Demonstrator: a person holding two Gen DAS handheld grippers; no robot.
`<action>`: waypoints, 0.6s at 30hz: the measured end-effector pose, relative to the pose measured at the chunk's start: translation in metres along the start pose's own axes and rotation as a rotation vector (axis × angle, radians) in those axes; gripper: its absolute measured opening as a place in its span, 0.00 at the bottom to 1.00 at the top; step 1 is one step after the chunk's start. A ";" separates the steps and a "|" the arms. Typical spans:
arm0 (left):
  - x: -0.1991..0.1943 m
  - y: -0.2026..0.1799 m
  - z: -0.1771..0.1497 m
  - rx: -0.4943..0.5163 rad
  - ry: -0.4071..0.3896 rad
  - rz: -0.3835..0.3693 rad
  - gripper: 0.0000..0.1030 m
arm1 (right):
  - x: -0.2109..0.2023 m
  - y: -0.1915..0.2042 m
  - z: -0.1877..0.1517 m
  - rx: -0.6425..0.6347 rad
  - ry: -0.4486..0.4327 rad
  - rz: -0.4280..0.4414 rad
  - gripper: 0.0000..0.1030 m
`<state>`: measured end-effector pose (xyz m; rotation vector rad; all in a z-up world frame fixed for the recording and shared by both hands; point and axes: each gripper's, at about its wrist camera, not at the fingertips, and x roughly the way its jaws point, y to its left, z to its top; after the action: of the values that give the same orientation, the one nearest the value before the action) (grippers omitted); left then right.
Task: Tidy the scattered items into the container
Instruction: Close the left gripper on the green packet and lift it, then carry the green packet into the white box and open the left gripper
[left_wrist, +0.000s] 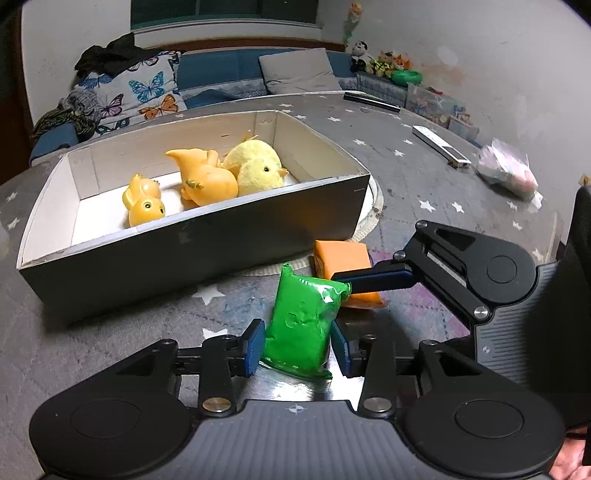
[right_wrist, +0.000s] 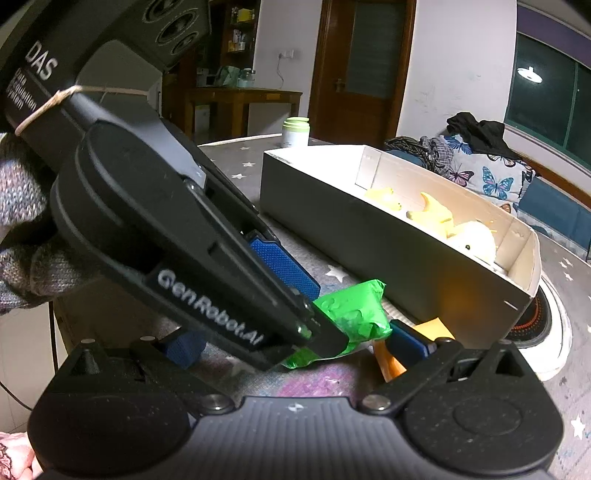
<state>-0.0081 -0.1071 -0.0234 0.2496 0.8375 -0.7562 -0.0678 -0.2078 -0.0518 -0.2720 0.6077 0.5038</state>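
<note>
A green plastic pouch lies on the grey starred mat in front of the open grey box. My left gripper has a blue pad on each side of the pouch's near end, touching it. An orange block lies just behind the pouch. My right gripper's finger reaches across in front of the orange block. In the right wrist view the left gripper body covers much of the scene; the green pouch, the orange block and the box show beyond it. The box holds yellow toys.
A round white mat lies under the box's right end. A white remote, a black bar and a clear bag lie on the far right. A white-and-green jar stands behind the box. Cushions line the back.
</note>
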 end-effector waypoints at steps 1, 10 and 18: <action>0.001 0.000 0.000 0.002 0.002 0.002 0.43 | 0.000 0.000 0.000 -0.001 0.000 -0.001 1.00; 0.006 -0.002 0.001 0.010 0.013 0.018 0.44 | 0.004 0.000 0.001 -0.004 -0.006 -0.005 1.00; 0.005 -0.005 -0.003 0.022 -0.002 0.027 0.40 | 0.000 -0.001 -0.001 -0.004 -0.007 -0.001 1.00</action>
<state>-0.0113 -0.1119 -0.0283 0.2796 0.8231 -0.7403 -0.0677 -0.2086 -0.0526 -0.2747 0.5999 0.5050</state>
